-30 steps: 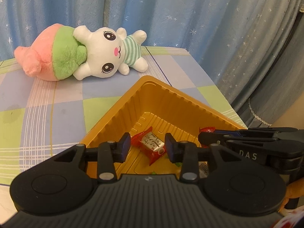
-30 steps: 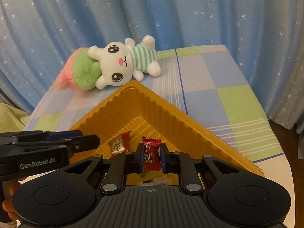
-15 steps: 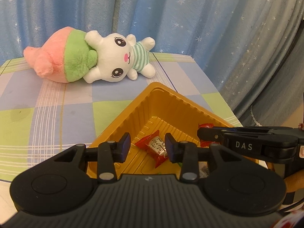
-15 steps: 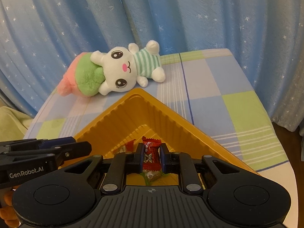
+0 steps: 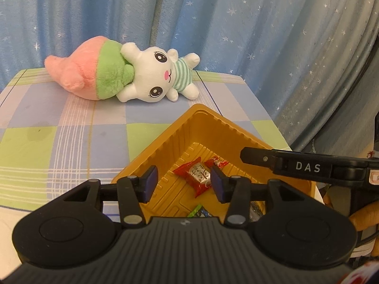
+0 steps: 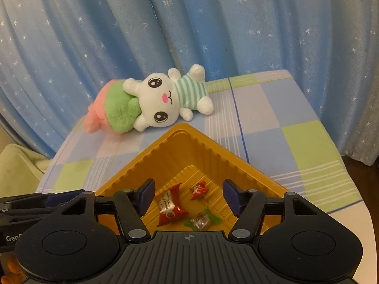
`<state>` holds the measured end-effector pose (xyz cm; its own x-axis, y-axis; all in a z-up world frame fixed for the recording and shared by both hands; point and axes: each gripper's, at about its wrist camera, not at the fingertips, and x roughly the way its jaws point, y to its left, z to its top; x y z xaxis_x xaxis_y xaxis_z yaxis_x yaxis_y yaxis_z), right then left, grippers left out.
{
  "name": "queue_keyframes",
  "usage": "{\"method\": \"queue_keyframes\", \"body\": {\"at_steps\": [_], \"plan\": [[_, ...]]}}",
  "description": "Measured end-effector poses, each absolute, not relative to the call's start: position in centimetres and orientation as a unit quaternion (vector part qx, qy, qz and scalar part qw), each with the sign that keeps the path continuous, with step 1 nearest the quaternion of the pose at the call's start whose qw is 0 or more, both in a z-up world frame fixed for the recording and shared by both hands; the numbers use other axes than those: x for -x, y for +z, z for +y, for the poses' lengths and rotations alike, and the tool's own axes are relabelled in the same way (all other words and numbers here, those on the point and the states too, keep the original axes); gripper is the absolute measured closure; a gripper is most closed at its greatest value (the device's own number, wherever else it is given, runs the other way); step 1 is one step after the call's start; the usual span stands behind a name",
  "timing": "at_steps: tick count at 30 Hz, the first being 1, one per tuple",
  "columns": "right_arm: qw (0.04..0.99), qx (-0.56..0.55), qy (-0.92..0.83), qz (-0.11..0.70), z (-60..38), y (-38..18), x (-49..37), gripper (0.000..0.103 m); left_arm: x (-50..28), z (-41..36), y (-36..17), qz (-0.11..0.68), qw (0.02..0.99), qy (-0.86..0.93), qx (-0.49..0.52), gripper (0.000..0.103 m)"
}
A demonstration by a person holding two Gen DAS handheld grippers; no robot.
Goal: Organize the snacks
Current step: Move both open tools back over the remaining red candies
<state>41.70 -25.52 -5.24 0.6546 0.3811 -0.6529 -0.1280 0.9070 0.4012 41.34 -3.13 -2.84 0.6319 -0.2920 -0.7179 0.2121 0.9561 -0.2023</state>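
A golden plastic tray (image 5: 213,127) (image 6: 165,151) sits on the checked tablecloth with wrapped sweets in it. My right gripper (image 6: 188,195) hangs over the tray, its jaws opening, nothing between them; the small red sweet (image 6: 199,190) lies loose on the tray floor below. Beside it lie a red-and-white sweet (image 6: 169,204) (image 5: 199,175) and a green-ended clear sweet (image 6: 201,221). My left gripper (image 5: 183,181) also hovers above the tray with jaws opening and empty. In the left wrist view the small red sweet (image 5: 219,162) shows behind the right gripper's finger (image 5: 284,164).
A plush rabbit with a pink and green peach (image 5: 132,80) (image 6: 154,101) lies at the back of the table. Blue star-print curtains (image 5: 213,23) hang behind. The table's right edge (image 6: 331,142) drops off. A person's fingers (image 5: 364,215) hold the right gripper.
The right gripper let go of the small red sweet, which now lies in the tray. The left gripper's jaws have widened and it has risen and drawn back a little.
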Motion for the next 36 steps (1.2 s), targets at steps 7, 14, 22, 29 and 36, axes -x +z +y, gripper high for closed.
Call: {"method": "queue_keyframes", "body": {"at_steps": [7, 14, 22, 29, 36], "plan": [[0.895, -0.168, 0.142, 0.387, -26.3, -4.5, -39.4, 0.027, -38.8, -2.2, -1.6, 0.397, 0.907, -0.129, 0.060, 0.045], [0.897, -0.173, 0.142, 0.381, -26.7, -3.5, -36.4, 0.017, -35.5, -1.2, -0.2, 0.385, 0.913, -0.119, 0.070, 0.032], [0.897, -0.167, 0.151, 0.380, -26.3, -2.6, -32.7, 0.013, -31.2, 0.2, 1.1, 0.381, 0.915, -0.109, 0.072, 0.026], [0.893, -0.156, 0.171, 0.386, -25.0, -2.3, -29.0, 0.012, -27.4, 1.4, 1.4, 0.387, 0.914, -0.094, 0.077, 0.026], [0.884, -0.148, 0.197, 0.397, -23.4, -2.4, -26.0, 0.012, -24.1, 3.1, 1.0, 0.394, 0.912, -0.075, 0.083, 0.026]]}}
